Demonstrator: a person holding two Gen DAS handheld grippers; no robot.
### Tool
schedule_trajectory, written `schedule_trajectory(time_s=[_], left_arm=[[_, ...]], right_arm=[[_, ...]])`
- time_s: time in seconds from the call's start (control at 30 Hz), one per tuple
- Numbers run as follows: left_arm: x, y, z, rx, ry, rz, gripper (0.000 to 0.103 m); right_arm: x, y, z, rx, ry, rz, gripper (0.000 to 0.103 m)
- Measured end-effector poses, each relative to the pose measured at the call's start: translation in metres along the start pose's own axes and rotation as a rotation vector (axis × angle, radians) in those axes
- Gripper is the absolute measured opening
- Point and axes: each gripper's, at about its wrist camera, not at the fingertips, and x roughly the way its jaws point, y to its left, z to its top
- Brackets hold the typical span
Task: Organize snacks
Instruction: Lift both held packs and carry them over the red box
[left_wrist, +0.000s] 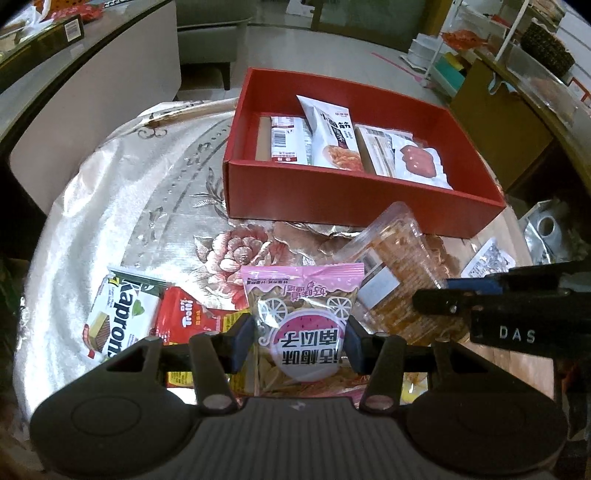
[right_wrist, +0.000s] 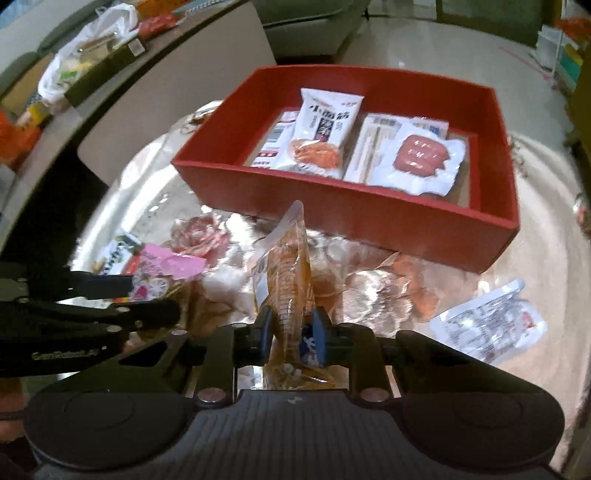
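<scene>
A round table draped in a shiny floral cloth (left_wrist: 122, 192) is filling both views. The red box (left_wrist: 362, 206) is sitting in the upper middle of the frame, already holding four packets laid side by side.

Below it, in the left wrist view, the left gripper (left_wrist: 301, 345) is clamping a pink snack bag (left_wrist: 303, 314) between its pads at lower centre. The right gripper (right_wrist: 291, 332) is pinching an amber clear-wrapped pack (right_wrist: 286, 266), which is standing on edge and reaching up toward the box wall.

Loose snacks are waiting: a green wafer pack (left_wrist: 118, 321) and a red packet (left_wrist: 184, 317) at lower left, and a white pouch (right_wrist: 487, 325) at right in the right wrist view.

The amber pack is looking slippery and held only near one end, so it could be swinging or sliding out during the carry. With both grippers working close together, one load could be knocking the other.
</scene>
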Motion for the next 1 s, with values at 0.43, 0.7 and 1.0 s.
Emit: schedule_trajectory(time_s=[0.43, 0.7, 1.0], left_arm=[[0.011, -0.003, -0.006, 0.019, 0.032, 0.021, 0.044], [0.012, 0.001, -0.009, 0.022, 0.041, 0.045, 0.044], [-0.002, 0.022, -0.011, -0.013, 0.030, 0.052, 0.044]], right_arm=[[0.017, 0.005, -0.004, 0.012, 0.045, 0.051, 0.032], [0.037, 0.018, 0.002, -0.038, 0.081, -0.039, 0.065], [0.044, 0.036, -0.005, -0.165, 0.124, -0.029, 0.083]])
